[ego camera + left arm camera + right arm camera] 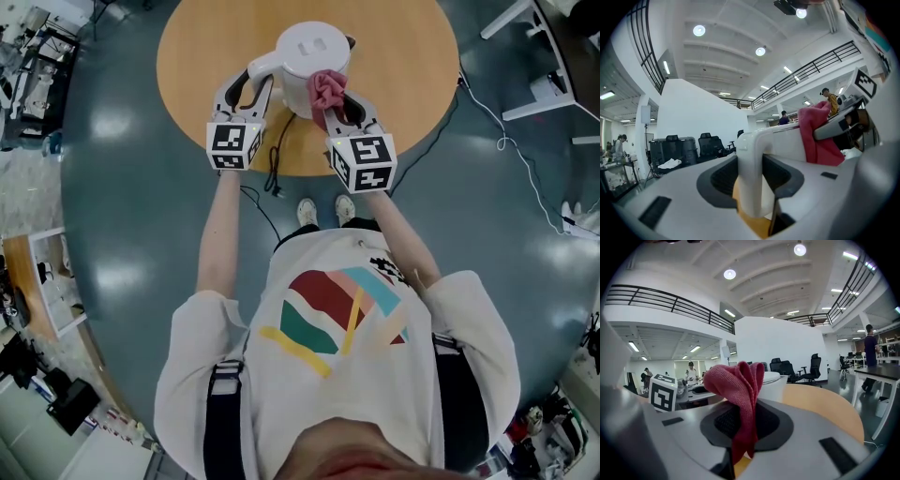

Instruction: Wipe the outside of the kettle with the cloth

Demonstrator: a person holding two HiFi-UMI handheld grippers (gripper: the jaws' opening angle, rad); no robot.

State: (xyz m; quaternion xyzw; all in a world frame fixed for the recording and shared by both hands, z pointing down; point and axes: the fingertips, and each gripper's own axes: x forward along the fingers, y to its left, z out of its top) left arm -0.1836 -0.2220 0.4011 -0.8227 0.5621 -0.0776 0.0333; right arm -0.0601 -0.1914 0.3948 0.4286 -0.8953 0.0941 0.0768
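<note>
White kettle (312, 52) sits upright with its lid on, on the round wooden table (403, 84), upper middle of the head view. Its handle (261, 64) sticks out toward the left of the frame, and the spout is on the upper right side.

Left gripper (249, 86): jaws partly closed, clamped on the handle. In the left gripper view the white handle bar stands vertical between the two dark pads, which press it from either side. The gripper points about level.

Right gripper (337, 101): jaws pinched on the red cloth (327, 88). In the right gripper view the cloth's lower part is squeezed in the narrow gap between the pads. The rest bunches up in folds above them. In the head view the bunch lies against the kettle's body on its lower right side, just under the lid edge. In the left gripper view it is also flush to the white wall.

Both grippers sit side by side over the table's near edge, with the kettle at their tips. A black cable (274, 159) runs from under the kettle, over the table edge and down toward the floor.
</note>
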